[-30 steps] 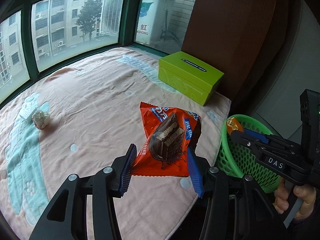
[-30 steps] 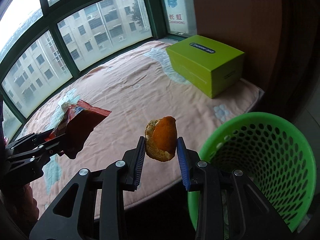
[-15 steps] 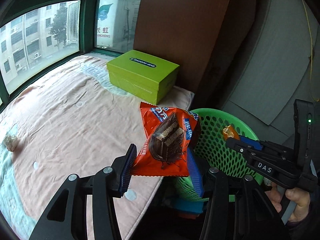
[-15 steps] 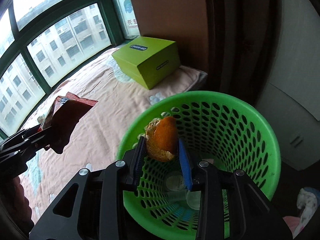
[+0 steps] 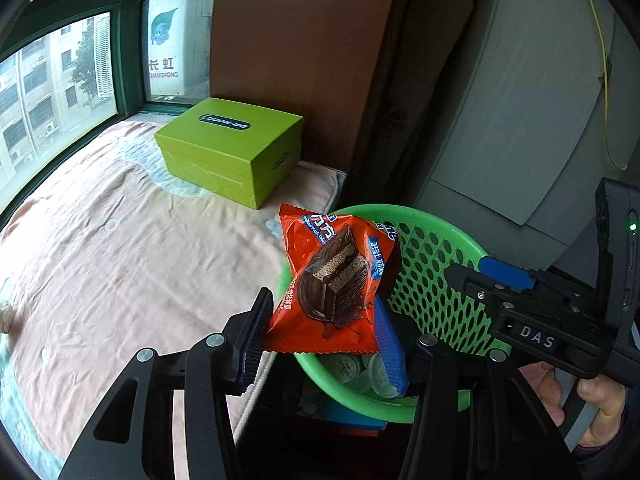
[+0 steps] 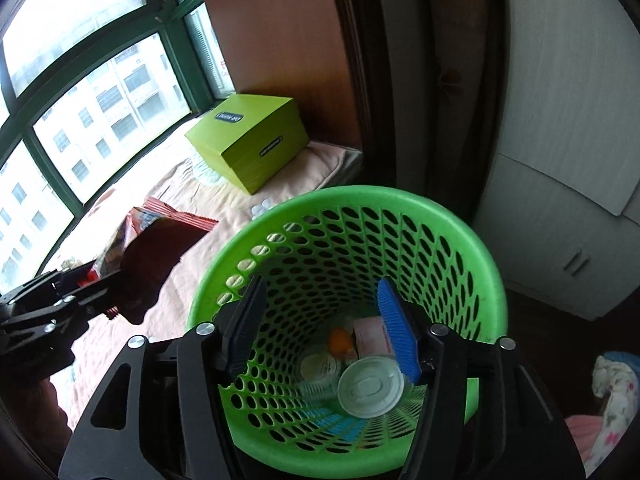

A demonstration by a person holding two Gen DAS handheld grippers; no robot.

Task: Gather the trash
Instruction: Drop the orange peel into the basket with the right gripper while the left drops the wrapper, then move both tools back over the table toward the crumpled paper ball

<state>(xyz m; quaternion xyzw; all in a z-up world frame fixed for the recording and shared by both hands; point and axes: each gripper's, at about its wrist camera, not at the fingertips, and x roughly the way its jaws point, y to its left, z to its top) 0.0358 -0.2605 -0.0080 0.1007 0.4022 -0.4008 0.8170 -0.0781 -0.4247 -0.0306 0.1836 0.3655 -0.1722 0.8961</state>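
Observation:
My left gripper [image 5: 320,330] is shut on an orange cake wrapper [image 5: 336,280] and holds it over the near rim of the green perforated basket [image 5: 436,276]. Over the basket's mouth my right gripper [image 6: 320,328] has its jaws opening, with nothing between them. The orange peel [image 6: 340,342] lies at the bottom of the basket [image 6: 400,208] among plastic lids [image 6: 370,386] and a pink packet [image 6: 372,336]. The wrapper [image 6: 160,240] and the left gripper [image 6: 52,312] also show at the left of the right wrist view. At the right of the left wrist view, the right gripper [image 5: 500,280] is held by a hand [image 5: 580,400].
A lime-green shoe box [image 5: 232,148] sits at the far end of the pink bedspread [image 5: 120,260], by the windows. A brown wooden panel [image 5: 300,60] and grey cabinet doors [image 6: 560,160] stand behind the basket. A floral cloth [image 6: 612,392] lies on the floor at right.
Both grippers swung from over the bed to the basket. The right jaws spread and the orange peel dropped into the basket. The left gripper kept its hold on the wrapper.

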